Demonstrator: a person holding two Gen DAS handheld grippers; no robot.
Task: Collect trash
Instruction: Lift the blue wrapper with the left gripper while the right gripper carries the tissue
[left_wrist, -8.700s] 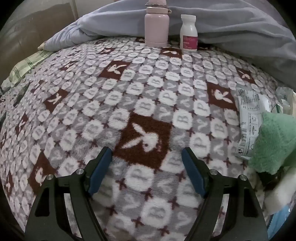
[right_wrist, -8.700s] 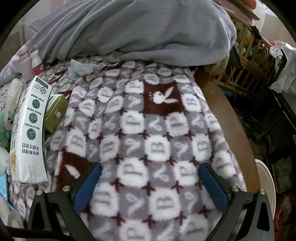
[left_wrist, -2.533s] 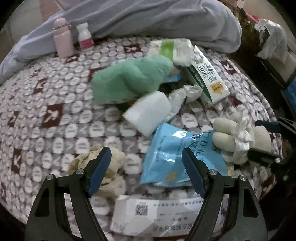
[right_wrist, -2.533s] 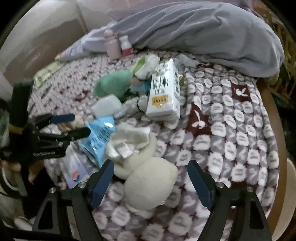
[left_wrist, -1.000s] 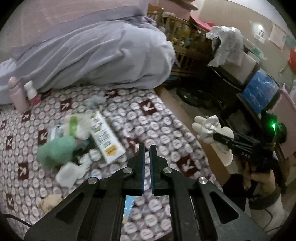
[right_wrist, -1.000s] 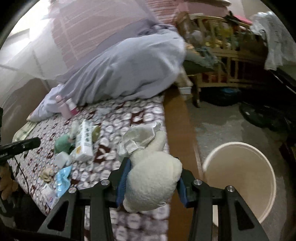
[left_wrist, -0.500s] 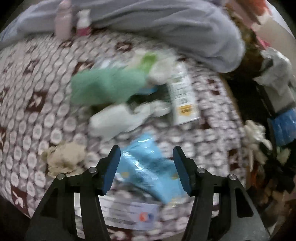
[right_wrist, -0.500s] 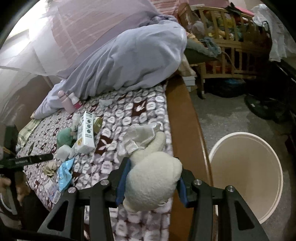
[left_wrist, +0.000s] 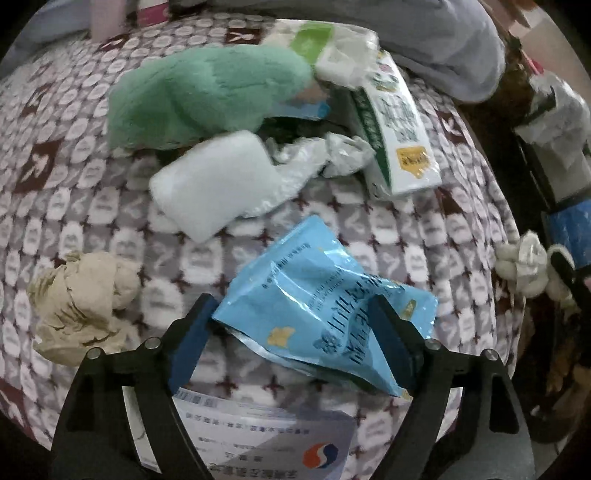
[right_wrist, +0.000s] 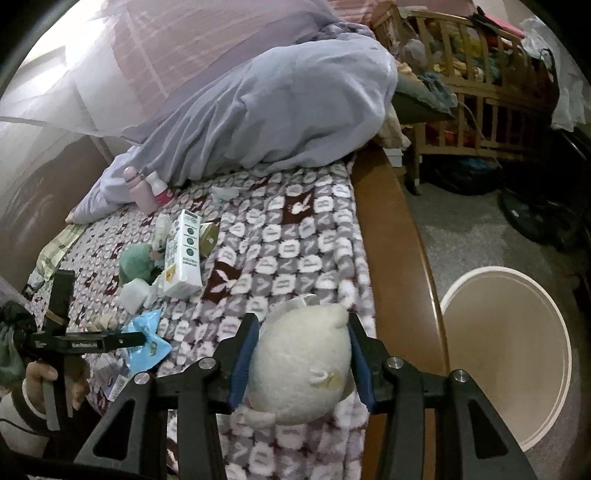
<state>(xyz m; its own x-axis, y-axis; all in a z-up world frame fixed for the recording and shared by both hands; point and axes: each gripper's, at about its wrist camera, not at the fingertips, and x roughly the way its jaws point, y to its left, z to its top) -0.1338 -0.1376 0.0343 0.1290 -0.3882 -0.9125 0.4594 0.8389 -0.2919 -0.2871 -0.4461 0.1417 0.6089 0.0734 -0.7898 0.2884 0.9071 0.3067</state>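
Two grabs on the go. Blue snack wrapper (left_wrist: 325, 317) lying crumpled on the patterned blanket (left_wrist: 66, 199) near the bed's near edge, straddled by the left gripper (left_wrist: 291, 332): jaws opening, at full spread, wrapper between them but not yet pinched. Long axis running from near-right up to far-left, sealed corner pointing far-left toward the white foam block (left_wrist: 214, 181). Sitting just beside it: crumpled brown paper (left_wrist: 81, 299) on the left, a printed paper slip (left_wrist: 258, 435) underneath at the near side. Farther back, green plush (left_wrist: 199, 92) and milk carton (left_wrist: 399, 122) touching the pile.

Over on the right: right gripper (right_wrist: 301, 363) clamped partway onto a cream plush toy (right_wrist: 301, 362), poised above the blanket's edge, with the round bin (right_wrist: 506, 354) on the floor to its right.

Risks from here: slick, puffy film squirting out sideways on the close, or a pinch on a loose fold only, letting the wrapper droop and slip. Jaws set too deep, and up comes blanket pile or the slip as well. Plush looks soft, not trash-like; dropping it in the bin possibly a mistake.
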